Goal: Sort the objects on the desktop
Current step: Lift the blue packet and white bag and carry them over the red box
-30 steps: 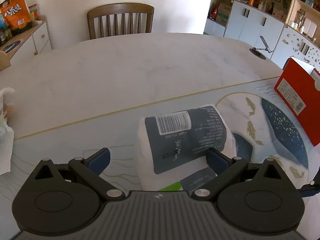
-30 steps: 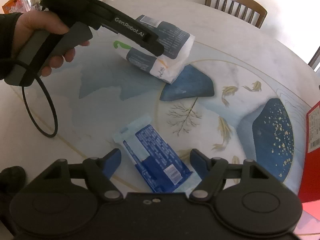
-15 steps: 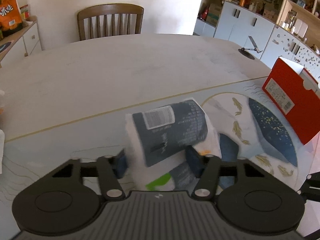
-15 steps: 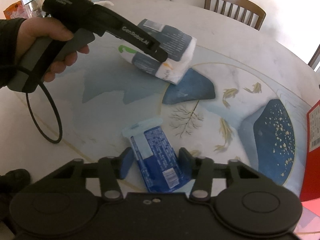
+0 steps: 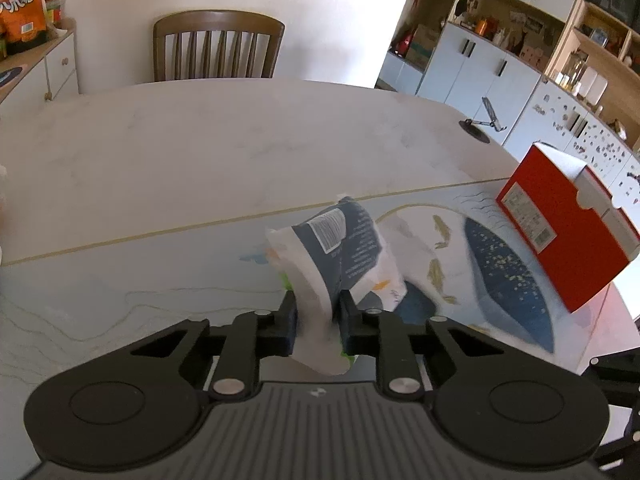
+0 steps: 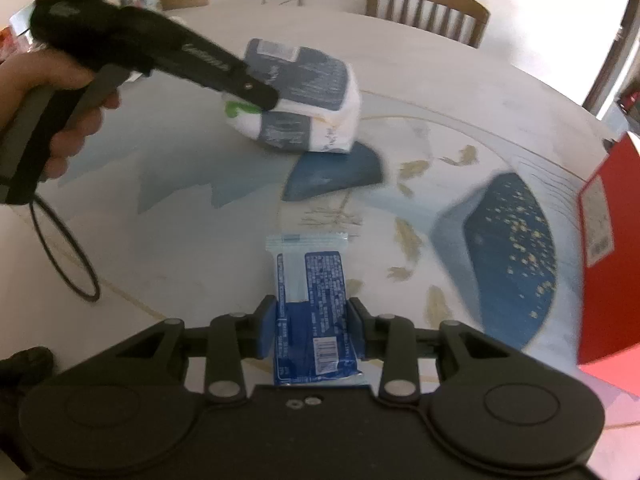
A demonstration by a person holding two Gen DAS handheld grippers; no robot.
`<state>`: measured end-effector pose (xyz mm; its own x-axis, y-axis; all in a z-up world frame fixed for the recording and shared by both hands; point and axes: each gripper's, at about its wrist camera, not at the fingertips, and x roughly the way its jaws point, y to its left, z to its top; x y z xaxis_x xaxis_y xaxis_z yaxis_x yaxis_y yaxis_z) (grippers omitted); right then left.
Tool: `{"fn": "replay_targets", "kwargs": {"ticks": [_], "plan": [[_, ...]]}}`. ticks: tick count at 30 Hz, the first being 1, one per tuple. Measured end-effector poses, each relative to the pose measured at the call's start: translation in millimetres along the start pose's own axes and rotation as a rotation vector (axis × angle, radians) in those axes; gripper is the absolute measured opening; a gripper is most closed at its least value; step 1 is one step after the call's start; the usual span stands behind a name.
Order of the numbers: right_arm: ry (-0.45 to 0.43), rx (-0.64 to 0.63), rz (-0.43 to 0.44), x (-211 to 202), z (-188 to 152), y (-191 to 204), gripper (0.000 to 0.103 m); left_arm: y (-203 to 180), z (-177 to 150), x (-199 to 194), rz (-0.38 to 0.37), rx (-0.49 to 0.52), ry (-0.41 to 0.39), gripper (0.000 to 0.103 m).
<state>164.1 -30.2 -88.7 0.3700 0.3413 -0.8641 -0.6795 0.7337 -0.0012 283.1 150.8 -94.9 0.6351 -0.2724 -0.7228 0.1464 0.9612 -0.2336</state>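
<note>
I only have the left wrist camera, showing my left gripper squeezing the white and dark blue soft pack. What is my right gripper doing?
Observer: The right gripper is closing its fingers on a flat blue and white plastic sachet.
Operator: Is the sachet off the table?
Observer: I cannot tell; it points away from the gripper over the printed blue and white table mat.
Operator: Anything near my left hand?
Observer: A black cord loop hangs below the hand holding the left gripper, whose white and dark blue soft pack is tilted, one edge by the mat.
</note>
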Motion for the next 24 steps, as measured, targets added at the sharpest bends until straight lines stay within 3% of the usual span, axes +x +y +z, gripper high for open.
{"fn": "replay_targets", "kwargs": {"ticks": [24], "plan": [[-0.075, 0.170, -0.087, -52.2, -15.0, -57.1, 0.036, -23.5, -33.0, -52.0, -0.022, -0.055, 0.003, 0.015]]}}
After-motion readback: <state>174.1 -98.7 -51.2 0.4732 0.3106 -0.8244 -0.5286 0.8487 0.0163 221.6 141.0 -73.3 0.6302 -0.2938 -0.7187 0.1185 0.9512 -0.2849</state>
